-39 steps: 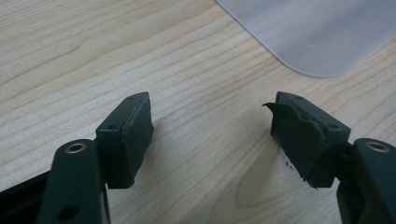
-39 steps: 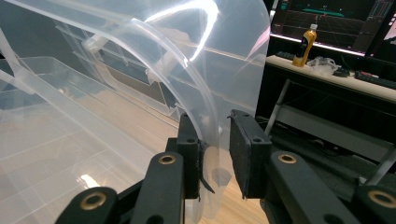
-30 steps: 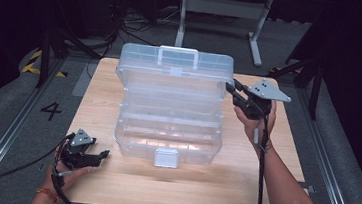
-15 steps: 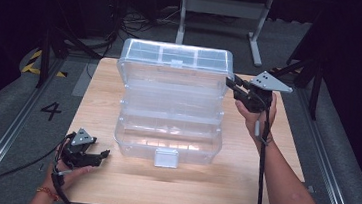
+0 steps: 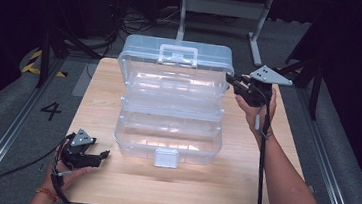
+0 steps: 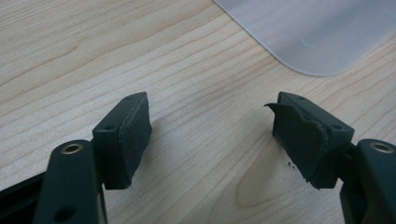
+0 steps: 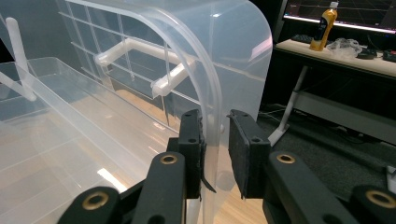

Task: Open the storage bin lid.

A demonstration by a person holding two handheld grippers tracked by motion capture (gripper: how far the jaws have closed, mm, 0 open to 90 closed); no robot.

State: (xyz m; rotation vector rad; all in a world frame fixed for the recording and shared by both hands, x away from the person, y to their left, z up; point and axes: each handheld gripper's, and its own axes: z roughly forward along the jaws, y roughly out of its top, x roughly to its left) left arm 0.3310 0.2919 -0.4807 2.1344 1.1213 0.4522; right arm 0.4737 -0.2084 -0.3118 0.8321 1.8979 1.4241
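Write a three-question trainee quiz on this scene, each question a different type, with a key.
1. True or false: the right claw is clamped on the edge of the box's lid.
2. What lies between the left claw's pads? A) a latch B) nothing, just bare table C) a cable
3. Fill in: in the high view, the white latch sits on the box's ___ side, the one nearest the person.

Key: 1 true; the pads press the clear lid wall from both sides. 2 B; the left claw is open, resting by the box. 3 front.
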